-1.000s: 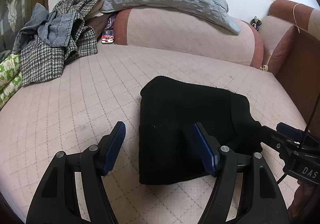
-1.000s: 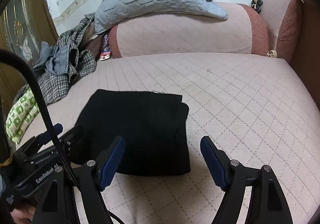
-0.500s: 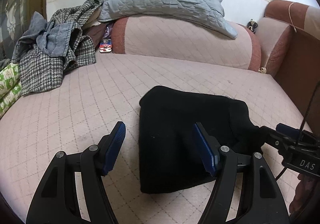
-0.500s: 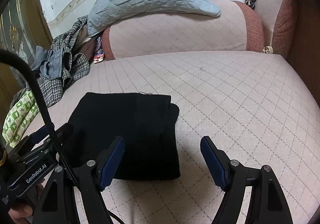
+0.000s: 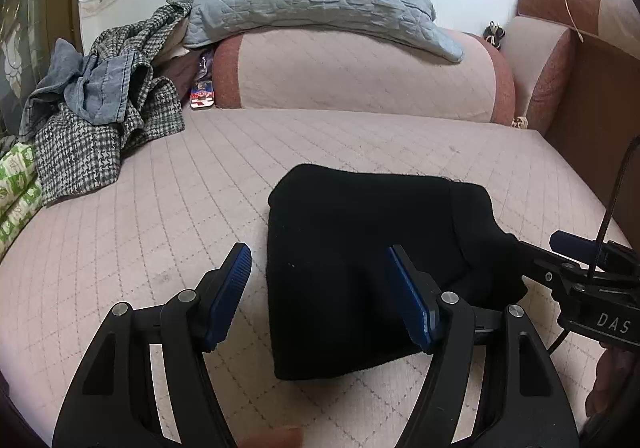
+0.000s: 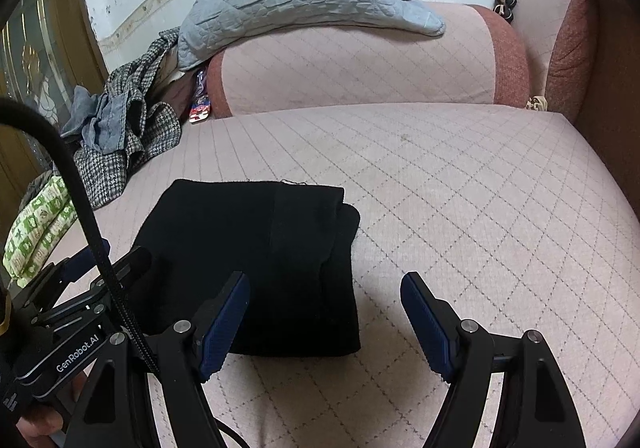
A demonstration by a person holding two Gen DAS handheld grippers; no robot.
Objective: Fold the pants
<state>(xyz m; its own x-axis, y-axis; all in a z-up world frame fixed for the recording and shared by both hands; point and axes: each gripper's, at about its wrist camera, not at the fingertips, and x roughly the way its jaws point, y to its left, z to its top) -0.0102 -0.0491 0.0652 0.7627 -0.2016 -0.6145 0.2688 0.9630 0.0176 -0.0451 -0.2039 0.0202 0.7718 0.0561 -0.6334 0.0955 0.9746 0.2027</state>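
Left wrist view: folded black pants [image 5: 360,260] on bed [image 5: 120,228], both grippers' fingers [image 5: 230,288] spread, holding nothing.

Black pants [image 5: 360,260] lie folded into a compact, roughly rectangular bundle w/ several layers stacked, flat on the pink quilted sofa seat [image 5: 140,215]. The right-hand side shows a rounded fold w/ a lower layer poking out past the top one, and a few loose threads stick up at the far edge. Near edge is straight, fabric plain, matte, no visible pattern.
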